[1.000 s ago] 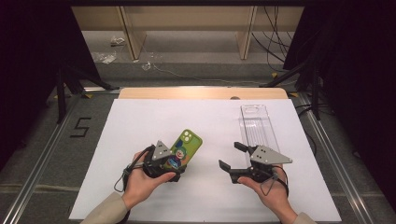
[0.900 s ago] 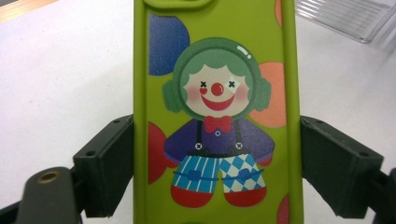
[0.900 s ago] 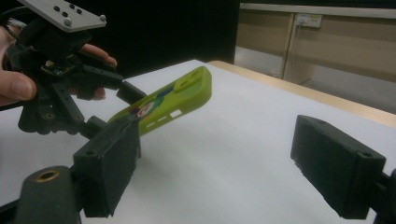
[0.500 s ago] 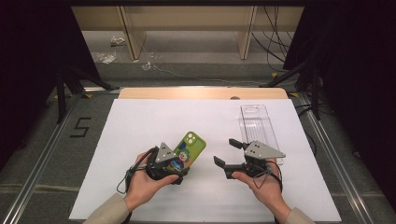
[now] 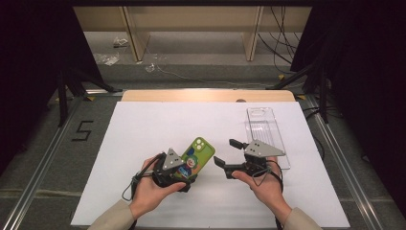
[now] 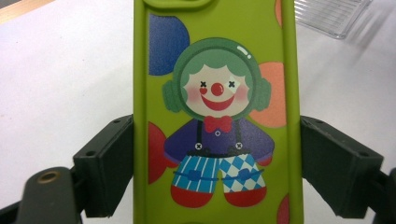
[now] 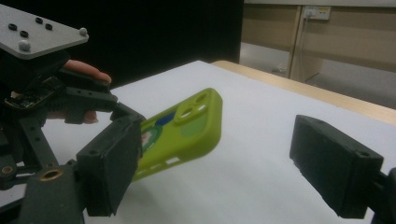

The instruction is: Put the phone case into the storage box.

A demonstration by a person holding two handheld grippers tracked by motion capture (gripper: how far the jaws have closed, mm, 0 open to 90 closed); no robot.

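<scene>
No brand name or lettering can be read on the green phone case (image 5: 195, 156); its back is printed with a cartoon clown (image 6: 217, 126) in a green wig, red bow tie and blue checked trousers, set among coloured circles. A hand-drawn figure "5" (image 5: 82, 130) is marked on the grey floor to the left of the table. The case is held by the left gripper (image 5: 173, 173), whose jaws are closed against its two long edges, as seen in the left gripper view; the case is raised off the white table sheet (image 5: 143, 129), its camera end tilted upward, near the front centre of the table. The right gripper (image 5: 226, 152) is held just to the right of the case, its jaws wide apart with nothing between them; in the right gripper view the case is seen beyond its nearer jaw, not touched. A clear plastic tray (image 5: 266, 132) lies on the sheet behind the right gripper, well apart from the case. A bare wooden strip (image 5: 206, 96) runs along the far edge of the table. Cables and scraps of clear wrapping (image 5: 111, 57) are noted on the floor beyond. Nothing lies between the two grippers.
</scene>
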